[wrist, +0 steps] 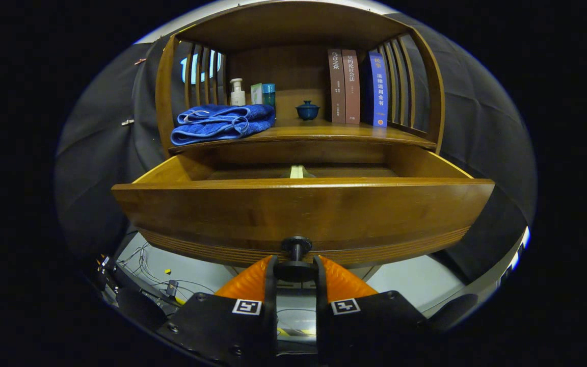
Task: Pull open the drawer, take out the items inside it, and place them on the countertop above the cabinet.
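Observation:
The wooden drawer (303,211) of the cabinet stands pulled out toward me. Its black knob (296,259) sits between my orange fingers (247,280), and my gripper (295,270) is shut on that knob. Over the drawer's front edge I see a strip of its dark floor and a pale small item (297,172) at the middle; the front panel hides most of the inside. The countertop (319,133) above the drawer carries a folded blue towel (222,124) on its left part.
On the countertop also stand a white pump bottle (237,92), a small green box and teal tube (263,94), a dark blue lidded cup (307,110) and three upright books (357,86). Slatted sides close the shelf. Cables (143,265) lie on the floor below left.

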`<control>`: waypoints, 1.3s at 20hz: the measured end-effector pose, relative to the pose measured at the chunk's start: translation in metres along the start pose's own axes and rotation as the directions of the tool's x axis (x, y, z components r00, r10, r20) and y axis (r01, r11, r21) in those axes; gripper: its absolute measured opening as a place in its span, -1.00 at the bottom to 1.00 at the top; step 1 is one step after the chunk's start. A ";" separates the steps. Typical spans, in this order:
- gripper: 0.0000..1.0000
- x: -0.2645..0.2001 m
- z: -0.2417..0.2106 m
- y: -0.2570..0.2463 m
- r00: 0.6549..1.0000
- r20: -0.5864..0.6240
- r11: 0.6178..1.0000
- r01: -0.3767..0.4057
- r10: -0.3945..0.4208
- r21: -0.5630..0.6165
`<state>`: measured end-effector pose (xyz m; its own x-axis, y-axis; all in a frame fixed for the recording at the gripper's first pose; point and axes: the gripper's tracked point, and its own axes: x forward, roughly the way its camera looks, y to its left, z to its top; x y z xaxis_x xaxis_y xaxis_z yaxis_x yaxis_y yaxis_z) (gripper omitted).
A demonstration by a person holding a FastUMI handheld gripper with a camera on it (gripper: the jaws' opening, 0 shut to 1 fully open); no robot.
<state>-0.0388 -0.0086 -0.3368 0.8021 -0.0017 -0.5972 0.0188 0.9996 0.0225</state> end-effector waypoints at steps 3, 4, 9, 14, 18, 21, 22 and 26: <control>-0.31 -0.014 -0.008 0.000 1.000 -0.015 1.000 -0.001 0.001 0.013; -0.31 -0.017 -0.011 0.001 1.000 -0.023 1.000 -0.003 0.003 0.021; -0.30 -0.025 -0.029 0.002 0.998 -0.054 0.999 -0.006 0.008 0.042; -0.16 -0.025 -0.029 0.001 0.998 -0.064 0.999 -0.004 0.006 0.034; 0.33 -0.031 -0.040 -0.004 0.992 -0.129 0.999 0.013 -0.007 0.050; 0.96 -0.048 -0.035 -0.004 0.987 -0.158 0.997 0.012 0.001 0.076; 0.96 -0.057 -0.023 -0.005 0.991 -0.136 0.997 0.006 0.004 0.078; 0.99 -0.089 0.051 0.004 0.998 0.021 0.994 -0.054 0.052 0.093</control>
<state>-0.0792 -0.0059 -0.2423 0.8145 0.0500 -0.5781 0.0309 0.9911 0.1292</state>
